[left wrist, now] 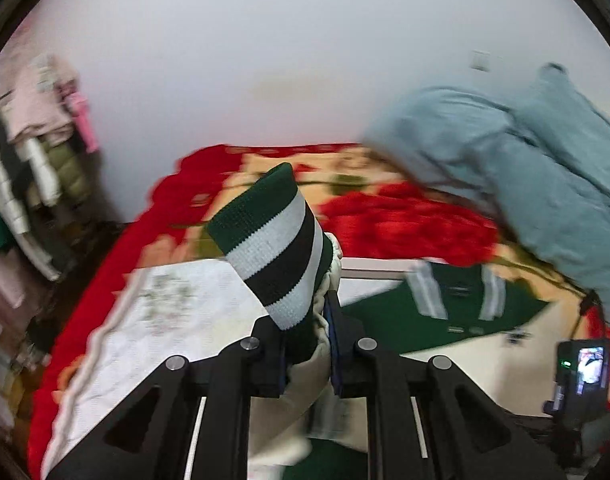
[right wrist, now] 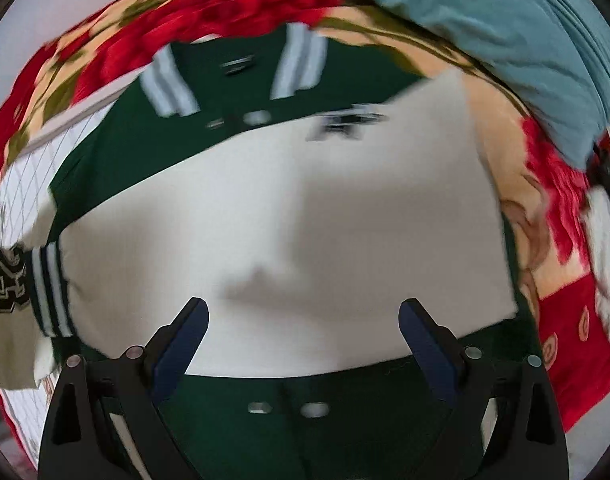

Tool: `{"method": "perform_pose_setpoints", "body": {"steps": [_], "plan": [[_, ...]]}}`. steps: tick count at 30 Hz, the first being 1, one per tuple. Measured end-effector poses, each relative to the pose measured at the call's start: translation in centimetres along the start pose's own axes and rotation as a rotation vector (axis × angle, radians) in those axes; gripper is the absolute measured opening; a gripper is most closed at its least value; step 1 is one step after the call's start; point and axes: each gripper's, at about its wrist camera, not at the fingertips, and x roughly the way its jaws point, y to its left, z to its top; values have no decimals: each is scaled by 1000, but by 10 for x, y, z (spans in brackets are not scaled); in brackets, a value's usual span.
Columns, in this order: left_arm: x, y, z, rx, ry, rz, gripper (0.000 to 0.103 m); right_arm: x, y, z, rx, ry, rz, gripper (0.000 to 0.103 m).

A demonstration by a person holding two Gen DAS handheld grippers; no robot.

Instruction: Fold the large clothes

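A dark green varsity jacket [right wrist: 117, 136] with cream sleeves lies on the bed. My left gripper [left wrist: 308, 344] is shut on the cream sleeve [left wrist: 309, 376] just behind its green-and-white striped cuff [left wrist: 275, 246], which stands up above the jaws. The jacket's body and striped collar show further right in the left wrist view [left wrist: 457, 300]. My right gripper [right wrist: 304, 322] is open and empty, hovering over a cream sleeve [right wrist: 325, 220] folded across the jacket's front. The striped collar [right wrist: 297, 60] lies at the far end. A cuff and a number patch [right wrist: 7, 276] sit at the left.
The bed has a red and cream floral blanket [left wrist: 405, 220]. A white quilted sheet [left wrist: 165, 312] lies under the jacket. A blue-grey duvet [left wrist: 525, 168] is heaped at the right. Clothes [left wrist: 33, 152] hang at the left. The other gripper's camera [left wrist: 583, 372] shows at lower right.
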Motion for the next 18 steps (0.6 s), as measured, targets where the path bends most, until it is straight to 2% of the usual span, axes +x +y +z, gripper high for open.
{"method": "perform_pose_setpoints", "body": {"steps": [1,3,9,13,17,18], "plan": [[-1,-22,-1,10,11,-44,11,1,-9,-1,22,2,7,97],[-4,-67,-3,39,25,-124,11,7,-51,2,96,10,24,97],[0,-205,-21,164,90,-330,11,12,-187,-17,285,47,-9,97],[17,-271,-36,239,152,-368,12,19,-250,-32,365,69,-34,97],[60,-304,-52,235,344,-387,18,29,-292,-49,420,98,-18,97],[64,-307,-57,232,370,-386,19,30,-299,-51,427,101,-3,97]]}}
